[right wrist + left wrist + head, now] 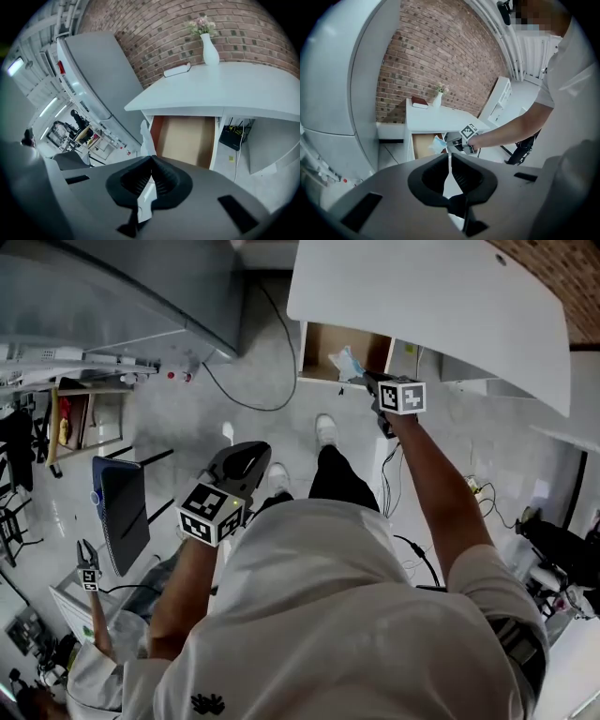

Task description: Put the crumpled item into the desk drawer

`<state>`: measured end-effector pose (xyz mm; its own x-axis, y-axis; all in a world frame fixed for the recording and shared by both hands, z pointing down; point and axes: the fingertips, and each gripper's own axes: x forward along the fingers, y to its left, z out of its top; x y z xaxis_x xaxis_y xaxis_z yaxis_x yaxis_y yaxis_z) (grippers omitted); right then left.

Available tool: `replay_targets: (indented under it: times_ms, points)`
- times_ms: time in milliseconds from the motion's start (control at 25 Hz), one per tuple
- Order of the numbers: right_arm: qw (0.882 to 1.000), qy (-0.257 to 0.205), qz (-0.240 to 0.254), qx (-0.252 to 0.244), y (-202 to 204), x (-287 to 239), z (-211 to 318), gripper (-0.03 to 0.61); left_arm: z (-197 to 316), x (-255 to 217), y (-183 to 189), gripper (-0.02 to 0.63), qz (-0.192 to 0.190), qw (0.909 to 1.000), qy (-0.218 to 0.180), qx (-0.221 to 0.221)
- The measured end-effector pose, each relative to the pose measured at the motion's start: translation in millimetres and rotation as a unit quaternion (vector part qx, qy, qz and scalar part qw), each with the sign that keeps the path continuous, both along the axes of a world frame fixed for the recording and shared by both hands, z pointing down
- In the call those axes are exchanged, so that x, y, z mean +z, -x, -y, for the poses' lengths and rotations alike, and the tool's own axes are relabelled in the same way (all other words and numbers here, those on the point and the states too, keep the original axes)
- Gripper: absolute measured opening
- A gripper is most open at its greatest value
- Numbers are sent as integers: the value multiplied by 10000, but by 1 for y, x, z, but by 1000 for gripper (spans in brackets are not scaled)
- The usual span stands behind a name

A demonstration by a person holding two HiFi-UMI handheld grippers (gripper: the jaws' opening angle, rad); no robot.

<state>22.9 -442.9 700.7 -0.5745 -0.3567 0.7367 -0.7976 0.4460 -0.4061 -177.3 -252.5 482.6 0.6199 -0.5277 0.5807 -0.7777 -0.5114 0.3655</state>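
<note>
Red brick wall (154, 42) rises behind a white desk (441, 296), whose top carries a white vase (210, 52) with flowers near its back edge and a book (420, 102) towards a back corner. Under the desktop's front edge a drawer (185, 140) with a brown inside stands pulled out.

The right gripper (151, 161) is stretched out to the drawer's front. Its jaws are pinched on the crumpled item (146, 140), a pale, whitish wad that sticks out past the fingertips and also shows behind them. In the head view the item hangs at the drawer's front edge, over the brown inside; in the right gripper view it sits by the drawer's left wall.

The left gripper (449, 157) is held low and well back from the desk, jaws brought together with only a thin slit between them and nothing in them.
</note>
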Motion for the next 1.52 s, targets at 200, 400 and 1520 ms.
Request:
replay_targets:
  times_ms: [200, 400, 1520]
  points:
    - [9988, 312, -293, -222, -20, 65, 49, 28, 41, 18, -30, 37, 113, 9996, 233, -70]
    - [9960, 563, -549, -423, -29, 120, 78, 28, 71, 35, -49, 37, 157, 9989, 435, -102]
    - [9785, 632, -1689, -1004, -19, 185, 122, 106, 117, 66, -48, 37, 27, 9955, 670, -665]
